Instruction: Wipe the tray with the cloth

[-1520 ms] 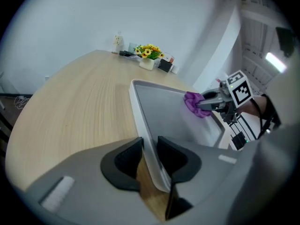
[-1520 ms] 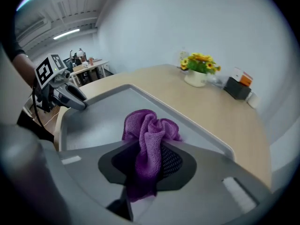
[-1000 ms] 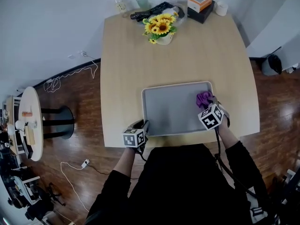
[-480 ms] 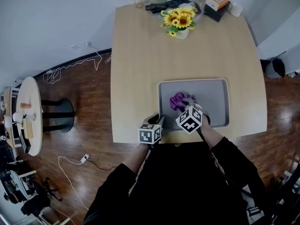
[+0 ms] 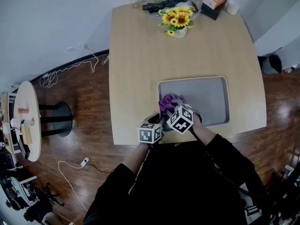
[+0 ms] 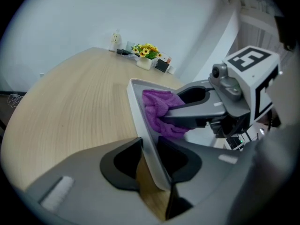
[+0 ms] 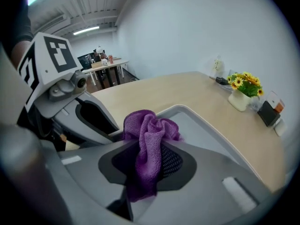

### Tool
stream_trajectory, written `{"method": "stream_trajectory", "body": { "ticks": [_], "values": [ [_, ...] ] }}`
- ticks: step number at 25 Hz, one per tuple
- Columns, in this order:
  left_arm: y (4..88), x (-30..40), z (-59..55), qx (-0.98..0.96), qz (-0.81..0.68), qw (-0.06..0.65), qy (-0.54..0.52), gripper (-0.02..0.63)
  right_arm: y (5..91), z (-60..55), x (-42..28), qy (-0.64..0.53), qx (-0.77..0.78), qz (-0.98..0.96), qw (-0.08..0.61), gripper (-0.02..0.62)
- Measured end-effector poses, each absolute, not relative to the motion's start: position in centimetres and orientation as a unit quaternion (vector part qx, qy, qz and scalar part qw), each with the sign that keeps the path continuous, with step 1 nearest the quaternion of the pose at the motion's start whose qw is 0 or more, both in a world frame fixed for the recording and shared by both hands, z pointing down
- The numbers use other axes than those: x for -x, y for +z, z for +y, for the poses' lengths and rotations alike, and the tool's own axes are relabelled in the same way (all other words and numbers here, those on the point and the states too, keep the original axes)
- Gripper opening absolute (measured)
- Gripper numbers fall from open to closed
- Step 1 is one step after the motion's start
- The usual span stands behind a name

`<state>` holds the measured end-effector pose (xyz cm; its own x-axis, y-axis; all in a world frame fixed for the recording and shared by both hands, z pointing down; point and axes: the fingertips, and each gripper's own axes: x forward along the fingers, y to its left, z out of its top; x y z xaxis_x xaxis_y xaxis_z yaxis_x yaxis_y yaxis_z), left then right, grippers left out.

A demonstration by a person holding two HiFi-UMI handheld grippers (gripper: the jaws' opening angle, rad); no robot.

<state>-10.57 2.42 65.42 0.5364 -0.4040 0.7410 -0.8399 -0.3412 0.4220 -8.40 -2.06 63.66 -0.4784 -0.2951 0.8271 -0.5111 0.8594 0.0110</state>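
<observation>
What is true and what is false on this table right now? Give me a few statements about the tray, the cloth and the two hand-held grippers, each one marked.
1. The right hand-held gripper is shut on the crumpled purple fabric cloth. True.
2. That cloth sits at the right end of the grey rectangular tray. False: it is at the tray's left end, close to the other gripper.
3. The left hand-held gripper has the tray's rim between its jaws. True. The jaws have just been opening a little, but they look closed on the rim.
4. The vase of yellow sunflowers stands inside the tray. False: it stands at the far edge of the light wooden table, well apart from the tray.
</observation>
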Motion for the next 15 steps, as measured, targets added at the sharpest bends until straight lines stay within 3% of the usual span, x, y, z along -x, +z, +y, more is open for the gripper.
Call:
{"method": "stream_trajectory", "body": {
  "ticks": [5,15],
  "values": [
    [65.5,10.9,2.6,-0.772,-0.408,0.406,0.268,0.097,63.7,-1.7,1.6,0.132,-0.264,-0.836,0.462,0.091],
    [65.3,10.4,2.6,-0.768,-0.426,0.377,0.294,0.095,63.6,-2.0,-21.0,0.171,-0.378,-0.767,0.490,0.091]
  ]
}}
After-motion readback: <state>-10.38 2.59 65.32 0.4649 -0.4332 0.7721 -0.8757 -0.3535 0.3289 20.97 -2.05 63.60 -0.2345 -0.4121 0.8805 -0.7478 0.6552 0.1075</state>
